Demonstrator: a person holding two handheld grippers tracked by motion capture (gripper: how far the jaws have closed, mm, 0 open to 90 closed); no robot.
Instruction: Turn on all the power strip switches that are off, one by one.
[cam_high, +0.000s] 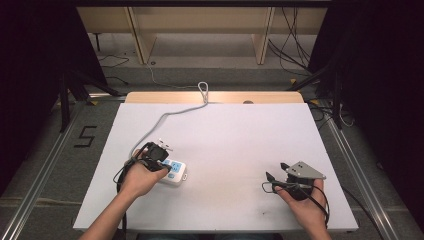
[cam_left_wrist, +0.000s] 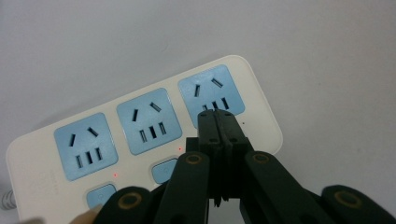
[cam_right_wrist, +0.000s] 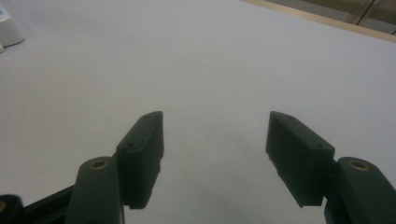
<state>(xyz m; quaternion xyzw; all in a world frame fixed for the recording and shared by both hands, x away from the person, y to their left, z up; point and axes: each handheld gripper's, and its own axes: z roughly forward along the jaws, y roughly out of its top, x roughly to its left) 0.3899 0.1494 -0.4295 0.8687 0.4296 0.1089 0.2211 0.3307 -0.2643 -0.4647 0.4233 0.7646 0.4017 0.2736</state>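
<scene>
A white power strip with three blue sockets lies at the left of the white table. Its grey cord runs off over the far edge. A hand holds my left gripper down on the strip. In the left gripper view its jaws are shut with nothing between them. The left gripper has its tips at the lower edge of the rightmost socket of the power strip. Two blue buttons show beside small red lights; a third is hidden. My right gripper stands open over bare table at the right.
The cord ends in a loop at the table's wooden far edge. A corner of the strip shows at the top left of the right gripper view. Metal rails and dark stands flank the table.
</scene>
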